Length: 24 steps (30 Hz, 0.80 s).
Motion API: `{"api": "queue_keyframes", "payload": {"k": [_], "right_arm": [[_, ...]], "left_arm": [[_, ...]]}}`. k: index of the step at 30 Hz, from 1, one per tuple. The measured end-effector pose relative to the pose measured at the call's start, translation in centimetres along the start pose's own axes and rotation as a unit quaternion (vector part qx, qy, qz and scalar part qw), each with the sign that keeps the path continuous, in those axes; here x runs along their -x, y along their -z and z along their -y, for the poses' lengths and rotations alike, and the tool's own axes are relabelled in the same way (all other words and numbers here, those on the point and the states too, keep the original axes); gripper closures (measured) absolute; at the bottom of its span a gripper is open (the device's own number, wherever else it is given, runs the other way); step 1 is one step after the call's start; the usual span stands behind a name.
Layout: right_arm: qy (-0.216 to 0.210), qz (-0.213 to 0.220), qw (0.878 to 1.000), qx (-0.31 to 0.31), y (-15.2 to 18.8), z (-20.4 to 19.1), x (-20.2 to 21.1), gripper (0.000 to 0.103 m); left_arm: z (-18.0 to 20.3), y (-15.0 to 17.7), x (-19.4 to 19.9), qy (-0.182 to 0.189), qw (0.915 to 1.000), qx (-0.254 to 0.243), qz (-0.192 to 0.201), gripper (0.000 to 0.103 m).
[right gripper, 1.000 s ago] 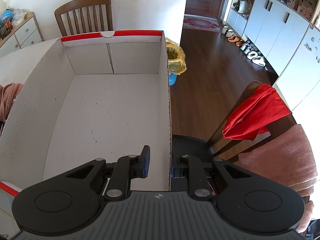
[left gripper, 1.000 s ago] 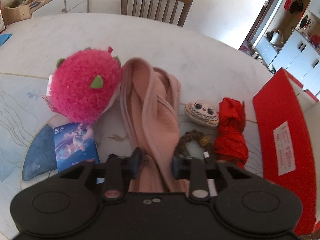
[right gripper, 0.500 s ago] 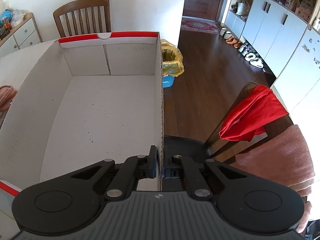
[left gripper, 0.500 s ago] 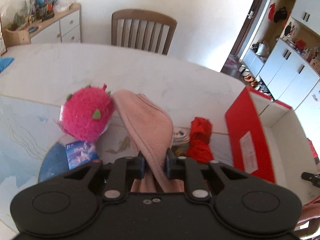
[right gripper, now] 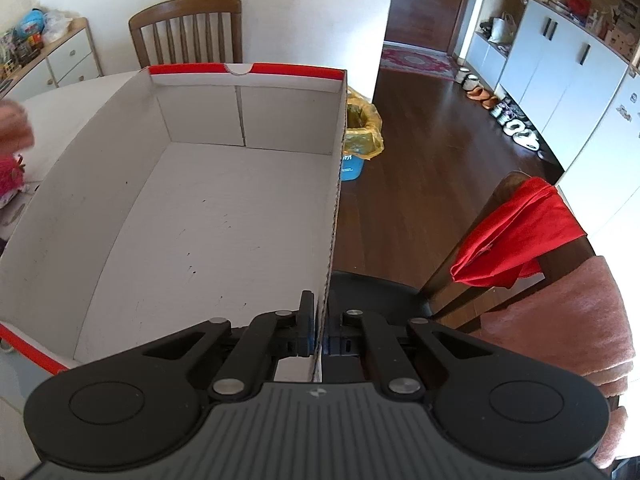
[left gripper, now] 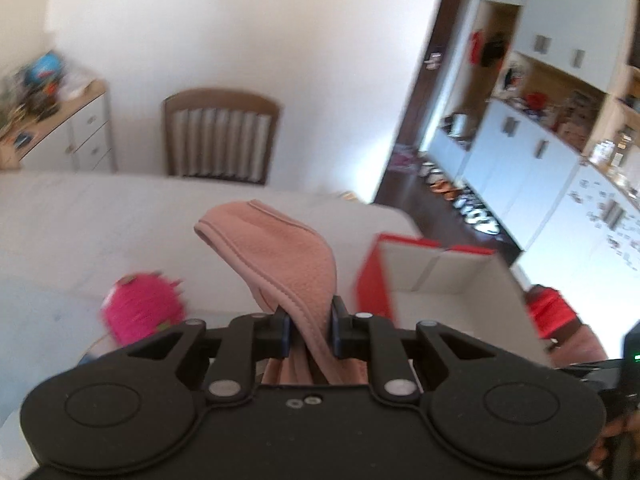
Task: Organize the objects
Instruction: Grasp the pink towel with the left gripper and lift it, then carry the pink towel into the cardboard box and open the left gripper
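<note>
My left gripper (left gripper: 310, 328) is shut on a pink fleece cloth (left gripper: 280, 256) and holds it lifted above the white table (left gripper: 80, 216). The cloth arches up and forward from the jaws. A pink fuzzy plush (left gripper: 142, 310) lies on the table below left. The red box with a white inside (left gripper: 440, 276) stands to the right of the cloth. My right gripper (right gripper: 318, 336) is shut on the box's right wall (right gripper: 334, 216). The inside of the box (right gripper: 192, 216) holds nothing. The cloth edge shows at the far left of the right wrist view (right gripper: 14, 124).
A wooden chair (left gripper: 220, 136) stands behind the table. A second chair (right gripper: 516, 236) with a red cloth over it is right of the box. A yellow-lined bin (right gripper: 362, 128) stands on the floor behind the box. White cabinets (left gripper: 520, 152) line the right.
My left gripper lifted the pink cloth off the table and swung it right toward the box. My right gripper closed on the box's right wall and stays there.
</note>
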State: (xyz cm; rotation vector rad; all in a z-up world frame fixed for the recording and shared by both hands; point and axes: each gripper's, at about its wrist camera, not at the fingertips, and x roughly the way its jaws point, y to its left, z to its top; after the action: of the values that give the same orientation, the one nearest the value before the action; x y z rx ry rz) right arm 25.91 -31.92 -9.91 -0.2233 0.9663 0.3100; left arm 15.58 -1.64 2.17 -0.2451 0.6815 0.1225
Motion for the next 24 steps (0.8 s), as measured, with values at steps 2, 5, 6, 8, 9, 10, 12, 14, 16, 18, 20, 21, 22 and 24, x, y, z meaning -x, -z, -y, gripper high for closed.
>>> {"api": "queue_keyframes", "payload": {"k": [2, 5, 6, 8, 9, 10, 12, 14, 16, 18, 20, 21, 22, 24], "right_arm": [[-0.004, 0.000, 1.000, 0.001, 0.2, -0.1, 0.2, 0.099], [-0.007, -0.001, 1.000, 0.002, 0.4, -0.3, 0.4, 0.099], [-0.007, -0.001, 1.000, 0.002, 0.5, -0.5, 0.5, 0.099], [-0.009, -0.001, 1.000, 0.003, 0.5, -0.7, 0.6, 0.099], [-0.010, -0.002, 1.000, 0.004, 0.6, -0.8, 0.7, 0.099], [-0.011, -0.002, 1.000, 0.004, 0.6, -0.9, 0.7, 0.099], [-0.013, -0.002, 1.000, 0.004, 0.6, -1.0, 0.8, 0.099], [-0.014, -0.003, 1.000, 0.003, 0.6, -1.1, 0.9, 0.099], [-0.015, -0.003, 1.000, 0.001, 0.6, -1.2, 0.9, 0.099], [-0.016, -0.003, 1.000, 0.000, 0.7, -1.2, 0.9, 0.099], [-0.017, -0.003, 1.000, -0.001, 0.7, -1.2, 0.9, 0.100], [-0.018, -0.003, 1.000, -0.001, 0.7, -1.2, 0.9, 0.100], [-0.019, -0.003, 1.000, -0.001, 0.7, -1.2, 0.9, 0.100], [-0.020, -0.004, 1.000, -0.002, 0.6, -1.0, 0.7, 0.099]], "left_arm": [[2.0, -0.5, 0.1, 0.020, 0.9997, -0.017, 0.003, 0.088], [5.3, -1.2, -0.3, 0.048, 0.9977, -0.047, 0.002, 0.087], [6.5, -1.3, -0.6, 0.058, 0.9968, -0.055, 0.001, 0.088], [8.5, -1.4, -1.4, 0.077, 0.9947, -0.068, -0.007, 0.087], [9.4, -1.3, -2.0, 0.085, 0.9936, -0.074, -0.012, 0.087], [10.2, -1.3, -2.6, 0.092, 0.9924, -0.080, -0.019, 0.087], [11.5, -0.7, -3.5, 0.104, 0.9901, -0.088, -0.035, 0.087], [12.5, -0.1, -5.1, 0.111, 0.9878, -0.094, -0.055, 0.087], [13.4, 0.7, -6.4, 0.114, 0.9856, -0.101, -0.072, 0.087], [14.2, 1.7, -7.7, 0.116, 0.9829, -0.113, -0.087, 0.087], [14.6, 2.4, -9.0, 0.115, 0.9811, -0.120, -0.099, 0.087], [14.6, 2.7, -9.5, 0.115, 0.9803, -0.122, -0.104, 0.087], [14.8, 3.0, -10.3, 0.113, 0.9796, -0.126, -0.108, 0.087], [15.4, 3.2, -11.7, 0.111, 0.9784, -0.126, -0.121, 0.087]]}}
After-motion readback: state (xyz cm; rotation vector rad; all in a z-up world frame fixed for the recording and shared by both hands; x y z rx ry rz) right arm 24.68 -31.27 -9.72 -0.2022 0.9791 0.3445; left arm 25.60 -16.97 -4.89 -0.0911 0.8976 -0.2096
